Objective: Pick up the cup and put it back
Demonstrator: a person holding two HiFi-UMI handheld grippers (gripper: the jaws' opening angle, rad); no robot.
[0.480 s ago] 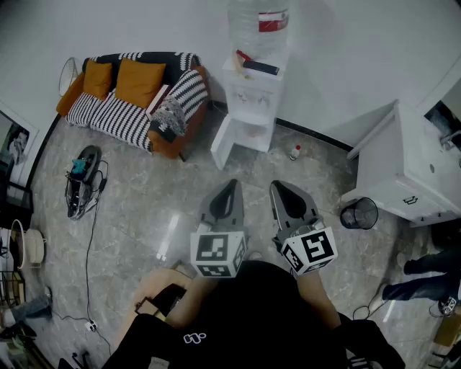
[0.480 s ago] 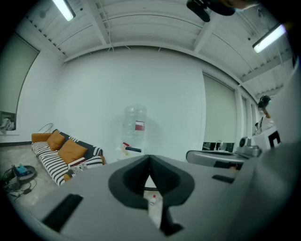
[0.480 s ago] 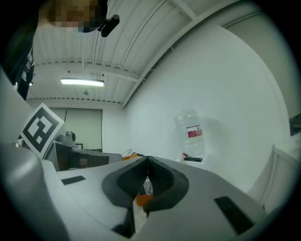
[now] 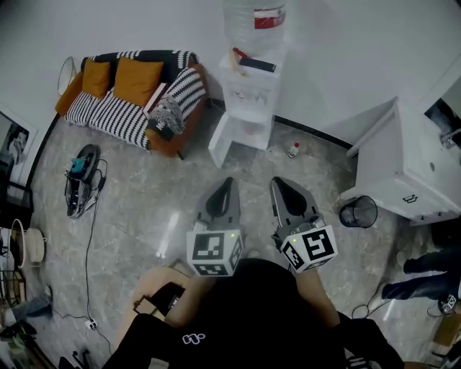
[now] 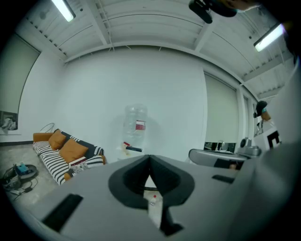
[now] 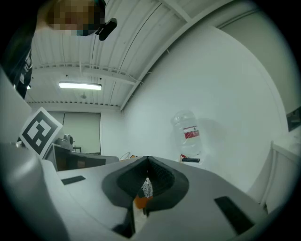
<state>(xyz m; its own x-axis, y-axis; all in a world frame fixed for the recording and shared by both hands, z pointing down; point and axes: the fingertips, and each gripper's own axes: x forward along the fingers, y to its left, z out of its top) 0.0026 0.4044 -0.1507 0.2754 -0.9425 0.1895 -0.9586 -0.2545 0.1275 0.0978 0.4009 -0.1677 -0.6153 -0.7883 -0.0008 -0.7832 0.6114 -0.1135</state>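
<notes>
Both the left claw (image 4: 229, 181) and the right claw (image 4: 276, 184) are clenched tight on nothing, and no cup shows anywhere, so reaching one with shut claws could just knock it over

- No words or numbers can be read anywhere.
- The water bottle (image 4: 253, 21) on top of the water dispenser (image 4: 248, 97) has a red label, its print too small to read.
- In front of the water dispenser, the left gripper (image 4: 229, 181) and right gripper (image 4: 276, 183) bear black-and-white square code patterns, no letters.
</notes>
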